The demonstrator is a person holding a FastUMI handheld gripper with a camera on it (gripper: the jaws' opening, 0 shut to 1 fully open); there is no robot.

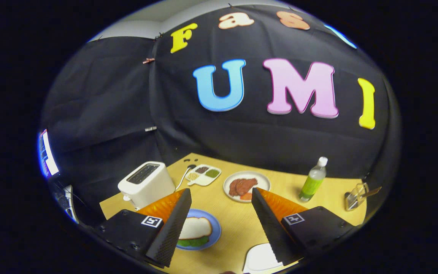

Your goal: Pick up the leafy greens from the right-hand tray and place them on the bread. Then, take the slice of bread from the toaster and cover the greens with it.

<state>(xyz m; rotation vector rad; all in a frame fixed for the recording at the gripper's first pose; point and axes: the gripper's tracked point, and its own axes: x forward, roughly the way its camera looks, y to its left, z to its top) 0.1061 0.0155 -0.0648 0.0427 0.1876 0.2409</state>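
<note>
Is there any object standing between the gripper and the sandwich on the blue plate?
Nothing visible does. The gripper is open and holds nothing. The blue plate lies low between its fingers, beside one finger, with the bread slice on top of the greens. Only bare table lies around it.

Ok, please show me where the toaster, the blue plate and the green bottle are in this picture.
toaster (146, 183): gripper view, on its white front side.
blue plate (216, 230): gripper view, on its bare rim beside the bread.
green bottle (311, 185): gripper view, on its green body.
gripper (219, 224): gripper view, fingers open, holding nothing.
</note>
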